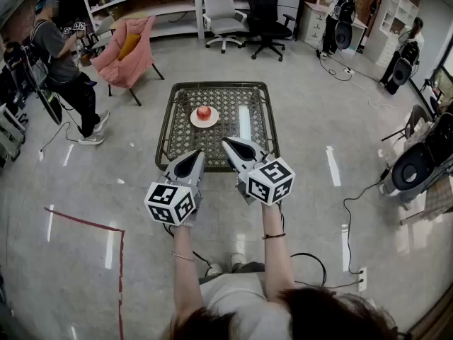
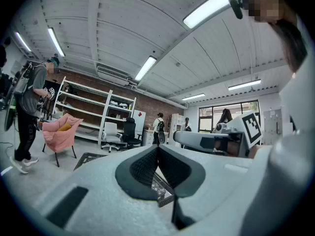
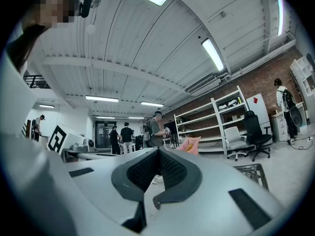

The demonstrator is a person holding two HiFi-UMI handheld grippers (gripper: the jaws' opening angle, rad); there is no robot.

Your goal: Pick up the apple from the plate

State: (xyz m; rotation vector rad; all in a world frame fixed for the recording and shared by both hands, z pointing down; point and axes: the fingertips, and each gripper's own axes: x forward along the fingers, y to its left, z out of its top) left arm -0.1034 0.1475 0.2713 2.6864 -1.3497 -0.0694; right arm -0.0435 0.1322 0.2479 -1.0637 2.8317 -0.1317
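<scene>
Head view: the apple (image 1: 204, 112), red, sits in the middle of a white plate (image 1: 194, 122). The plate is on the desk (image 1: 212, 151), a dark lattice top with a metal frame, in its far half and near the centre line.

Left hand-held gripper (image 1: 197, 155): held level, tip over the near edge of the desk, at about 6 o'clock from the plate and well apart from it. In the left gripper view (image 2: 157, 147) the two dark pads meet at the tip and nothing is between them, so it is closed and empty.

Right hand-held gripper (image 1: 227, 142): just beside the left one, at its 2 o'clock, tip a little further over the desk, at about 5 o'clock from the plate. It does not touch the plate or the apple. In the right gripper view (image 3: 158, 150) the pads are pressed together with nothing caught between them: closed and empty.

The apple is not touched by either gripper.

Surroundings, head view: a pink chair (image 1: 127, 52) at 10 o'clock from the desk, a grey office chair (image 1: 221, 16) and a black office chair (image 1: 267, 13) at 12 to 1 o'clock, and a person (image 1: 64, 69) standing at 9 to 10 o'clock. A red tape line (image 1: 85, 224) runs on the floor at 7 o'clock.
</scene>
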